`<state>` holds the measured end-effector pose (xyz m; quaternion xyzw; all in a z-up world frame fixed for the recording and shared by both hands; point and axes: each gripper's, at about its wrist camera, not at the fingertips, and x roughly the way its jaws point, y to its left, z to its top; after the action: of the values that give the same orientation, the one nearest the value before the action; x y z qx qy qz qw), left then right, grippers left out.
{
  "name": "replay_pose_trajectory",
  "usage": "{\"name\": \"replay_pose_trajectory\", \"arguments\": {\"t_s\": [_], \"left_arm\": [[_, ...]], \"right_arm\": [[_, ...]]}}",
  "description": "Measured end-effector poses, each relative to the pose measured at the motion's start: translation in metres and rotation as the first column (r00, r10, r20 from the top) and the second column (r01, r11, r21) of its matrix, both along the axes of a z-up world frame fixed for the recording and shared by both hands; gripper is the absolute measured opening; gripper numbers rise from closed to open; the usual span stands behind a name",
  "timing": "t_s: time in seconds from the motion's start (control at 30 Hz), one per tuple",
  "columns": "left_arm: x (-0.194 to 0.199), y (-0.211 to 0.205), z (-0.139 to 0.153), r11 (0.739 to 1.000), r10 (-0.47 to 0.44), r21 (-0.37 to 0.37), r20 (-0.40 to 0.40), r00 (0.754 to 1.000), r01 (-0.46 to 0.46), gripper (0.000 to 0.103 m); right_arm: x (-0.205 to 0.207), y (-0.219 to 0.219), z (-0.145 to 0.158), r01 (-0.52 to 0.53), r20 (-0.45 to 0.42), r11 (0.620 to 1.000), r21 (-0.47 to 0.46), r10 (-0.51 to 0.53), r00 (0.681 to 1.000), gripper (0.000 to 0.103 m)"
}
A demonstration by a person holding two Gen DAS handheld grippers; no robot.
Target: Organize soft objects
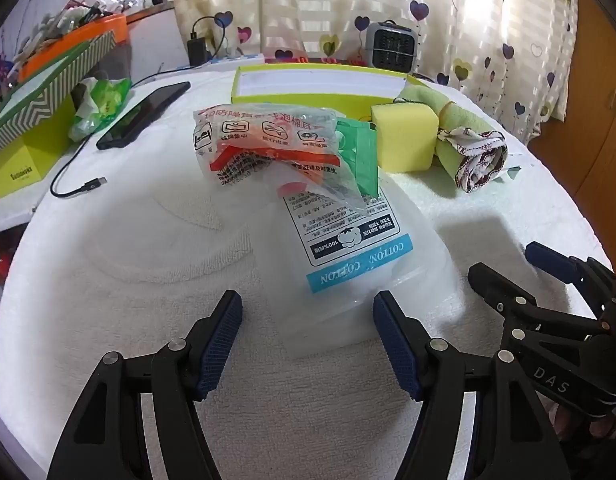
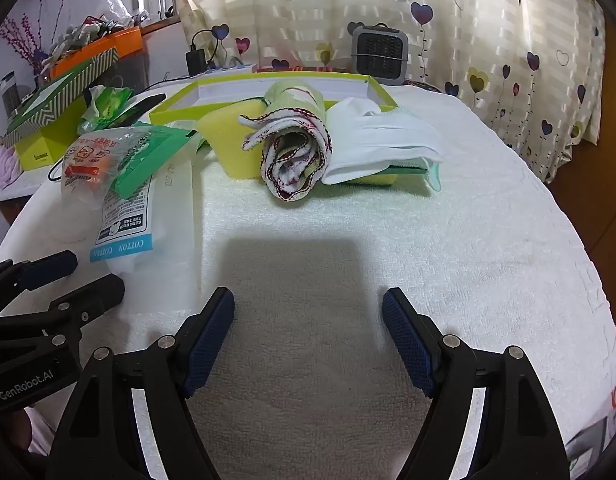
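Presently both grippers, left (image 1: 308,344) and right (image 2: 308,340), hover spread wide and empty over the towel-covered counter (image 2: 487,240). Soft items cluster before the green tray (image 2: 180,106). Risk: the slick cotton pack (image 1: 347,248) slipping, dragging the earplug bag (image 1: 264,140) resting on it.

From the left wrist, the white gloves are wholly hidden behind the rolled towel (image 1: 473,148) and yellow sponge (image 1: 403,138), and the lime tray (image 1: 308,98) at the desk's far edge shows only its front wall. The orange-printed bag (image 1: 264,140) covers the top of the cotton pad pack (image 1: 347,236). From the right wrist, something green lies under the white gloves (image 2: 377,140), too covered to identify.
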<state>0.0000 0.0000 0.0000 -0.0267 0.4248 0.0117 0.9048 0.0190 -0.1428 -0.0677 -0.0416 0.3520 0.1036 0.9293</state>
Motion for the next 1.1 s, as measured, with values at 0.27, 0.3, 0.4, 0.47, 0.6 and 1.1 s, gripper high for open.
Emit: {"name": "replay_pose_trajectory", "arguments": {"t_s": [0.27, 0.3, 0.4, 0.47, 0.6, 1.1], "left_arm": [[-0.0006, -0.0026, 0.0006, 1.000, 0.000, 0.010, 0.006, 1.000, 0.000, 0.069], [0.0002, -0.0003, 0.0003, 1.000, -0.002, 0.006, 0.002, 1.000, 0.002, 0.069], [0.0003, -0.0004, 0.0006, 1.000, -0.002, 0.009, 0.002, 1.000, 0.002, 0.069], [0.0005, -0.0006, 0.0007, 1.000, -0.002, 0.013, 0.002, 1.000, 0.002, 0.069], [-0.0018, 0.0023, 0.0011, 1.000, -0.002, 0.010, 0.004, 1.000, 0.002, 0.069], [-0.0022, 0.0013, 0.0011, 1.000, -0.002, 0.014, 0.006, 1.000, 0.002, 0.069]], "right_arm": [[-0.0004, -0.0001, 0.0000, 0.000, -0.001, 1.000, 0.001, 0.000, 1.000, 0.077], [-0.0003, -0.0001, 0.0000, 0.000, -0.001, 1.000, 0.001, 0.000, 1.000, 0.077], [-0.0007, -0.0002, -0.0002, 0.000, 0.000, 1.000, 0.001, 0.000, 1.000, 0.077], [-0.0007, -0.0002, -0.0004, 0.000, 0.001, 1.000, 0.002, 0.000, 1.000, 0.077], [-0.0011, -0.0001, -0.0005, 0.000, 0.001, 1.000, 0.002, 0.000, 1.000, 0.077], [-0.0008, -0.0008, 0.0001, 0.000, 0.005, 1.000, 0.002, 0.000, 1.000, 0.077]]}}
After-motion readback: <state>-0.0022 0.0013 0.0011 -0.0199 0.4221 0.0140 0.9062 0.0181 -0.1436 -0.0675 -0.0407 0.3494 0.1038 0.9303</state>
